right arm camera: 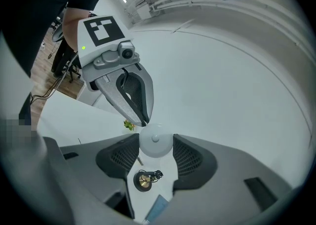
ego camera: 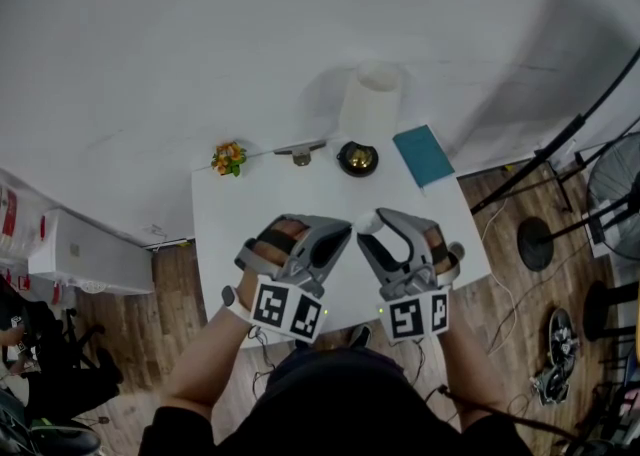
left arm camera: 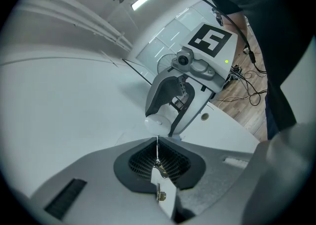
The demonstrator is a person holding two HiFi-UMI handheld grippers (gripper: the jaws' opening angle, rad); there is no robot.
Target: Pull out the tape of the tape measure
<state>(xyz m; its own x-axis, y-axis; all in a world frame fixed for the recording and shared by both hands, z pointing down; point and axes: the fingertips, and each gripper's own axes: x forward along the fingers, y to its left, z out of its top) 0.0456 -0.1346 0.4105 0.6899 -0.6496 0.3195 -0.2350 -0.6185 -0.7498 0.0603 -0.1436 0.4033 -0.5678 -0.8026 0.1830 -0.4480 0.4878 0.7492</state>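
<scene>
My right gripper (right arm camera: 156, 150) is shut on a small round white tape measure (right arm camera: 155, 141), which its two pads hold by the sides. In the left gripper view the same case (left arm camera: 159, 119) sits at the tip of the right gripper, with a thin strip of tape (left arm camera: 157, 146) running from it into my left gripper (left arm camera: 157, 164). The left jaws are shut on the tape's end. In the head view both grippers meet tip to tip above the white table (ego camera: 228, 229), with the left gripper (ego camera: 345, 232) just left of the tape measure (ego camera: 368, 225).
At the table's far edge stand a white cylinder (ego camera: 370, 104), a teal notebook (ego camera: 423, 155), a gold and black round object (ego camera: 357, 158), a small metal piece (ego camera: 300, 153) and an orange flower figure (ego camera: 229, 157). Stands and cables crowd the wooden floor at the right.
</scene>
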